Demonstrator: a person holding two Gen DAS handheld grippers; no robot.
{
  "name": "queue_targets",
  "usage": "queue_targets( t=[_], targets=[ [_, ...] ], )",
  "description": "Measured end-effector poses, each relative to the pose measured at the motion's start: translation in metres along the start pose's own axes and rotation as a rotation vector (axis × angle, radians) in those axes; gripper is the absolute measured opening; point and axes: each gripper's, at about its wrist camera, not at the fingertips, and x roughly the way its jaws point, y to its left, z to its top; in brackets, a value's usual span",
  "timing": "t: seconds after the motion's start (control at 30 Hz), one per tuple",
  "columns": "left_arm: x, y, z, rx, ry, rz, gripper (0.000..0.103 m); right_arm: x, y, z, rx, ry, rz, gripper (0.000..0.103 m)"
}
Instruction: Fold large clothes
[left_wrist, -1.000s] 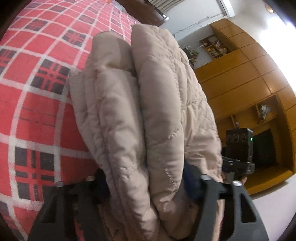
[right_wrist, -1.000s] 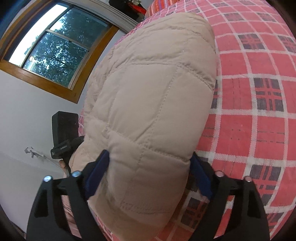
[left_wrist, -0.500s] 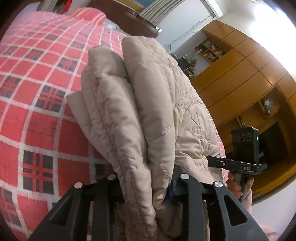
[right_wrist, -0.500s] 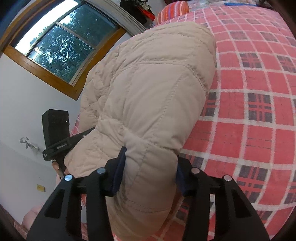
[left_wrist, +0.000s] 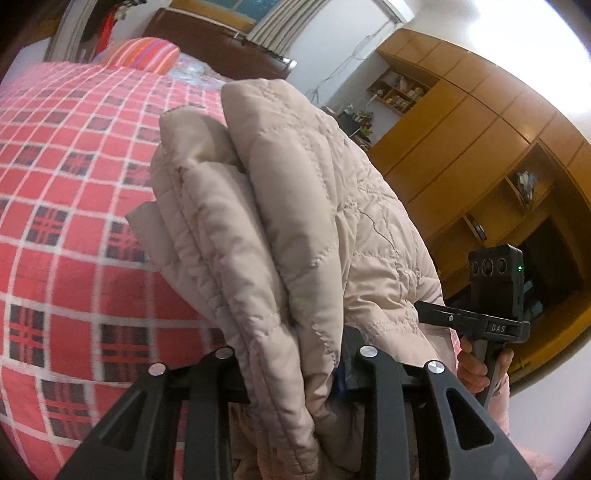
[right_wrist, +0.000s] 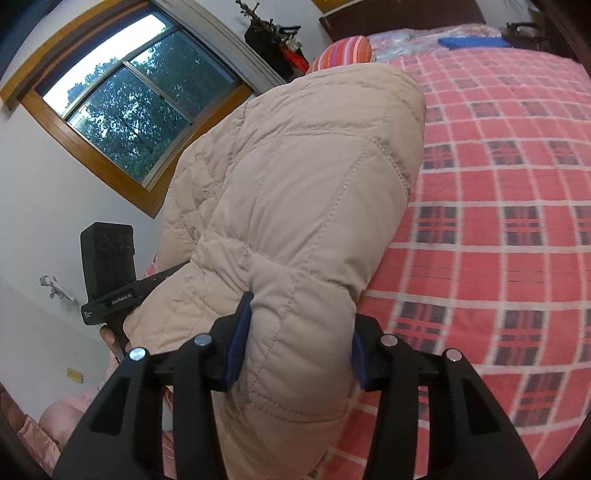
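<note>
A beige quilted jacket (left_wrist: 288, 221) is folded into a thick bundle and held up over the bed. My left gripper (left_wrist: 295, 369) is shut on several layers at one end of it. In the right wrist view the same jacket (right_wrist: 295, 206) bulges forward, and my right gripper (right_wrist: 299, 354) is shut on its puffy folded end between the blue pads (right_wrist: 240, 332). Each view shows the other gripper beside the jacket: the right one (left_wrist: 495, 295) and the left one (right_wrist: 107, 273), each gripped by a hand.
The bed (left_wrist: 55, 206) under the jacket has a red plaid cover (right_wrist: 498, 221), a striped pillow (left_wrist: 144, 55) and a dark headboard at the far end. Wooden cabinets (left_wrist: 461, 155) stand on one side, a window (right_wrist: 129, 107) on the other. Pink quilted fabric (right_wrist: 48, 421) lies low near the wall.
Both grippers' jaws closed in tighter on the jacket ends and lifted the bundle. The views tilted up, showing more of the pillow, headboard and room.
</note>
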Motion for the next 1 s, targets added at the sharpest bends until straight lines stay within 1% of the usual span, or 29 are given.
queue_targets(
  t=[0.17, 0.27, 0.37, 0.5, 0.57, 0.63, 0.77, 0.83, 0.93, 1.0],
  targets=[
    [0.016, -0.029, 0.006, 0.04, 0.003, -0.009, 0.03, -0.029, -0.02, -0.009, 0.005, -0.037, -0.025, 0.045],
    [0.033, -0.035, 0.01, 0.029, 0.014, -0.032, 0.03, -0.047, -0.035, -0.008, 0.013, -0.047, -0.05, 0.045],
    [0.056, -0.037, 0.007, 0.006, 0.032, -0.055, 0.03, -0.058, -0.05, -0.011, 0.027, -0.044, -0.084, 0.045],
    [0.088, -0.033, 0.001, -0.03, 0.054, -0.083, 0.03, -0.064, -0.075, -0.012, 0.051, -0.025, -0.135, 0.045],
    [0.103, -0.033, -0.001, -0.028, 0.058, -0.087, 0.03, -0.063, -0.088, -0.012, 0.064, -0.022, -0.16, 0.045],
    [0.112, -0.032, -0.003, -0.03, 0.052, -0.094, 0.03, -0.063, -0.099, -0.012, 0.078, -0.026, -0.169, 0.045],
    [0.121, -0.028, -0.008, 0.002, 0.022, -0.082, 0.031, -0.058, -0.116, -0.008, 0.083, -0.031, -0.169, 0.045],
    [0.122, -0.024, -0.012, -0.002, 0.025, -0.079, 0.033, -0.049, -0.125, -0.007, 0.095, -0.023, -0.164, 0.046],
    [0.123, -0.027, -0.014, 0.005, 0.031, -0.07, 0.039, -0.044, -0.129, -0.012, 0.112, -0.018, -0.158, 0.048],
    [0.12, -0.027, -0.016, 0.006, 0.032, -0.052, 0.047, -0.045, -0.13, -0.016, 0.113, -0.018, -0.167, 0.051]
  ],
)
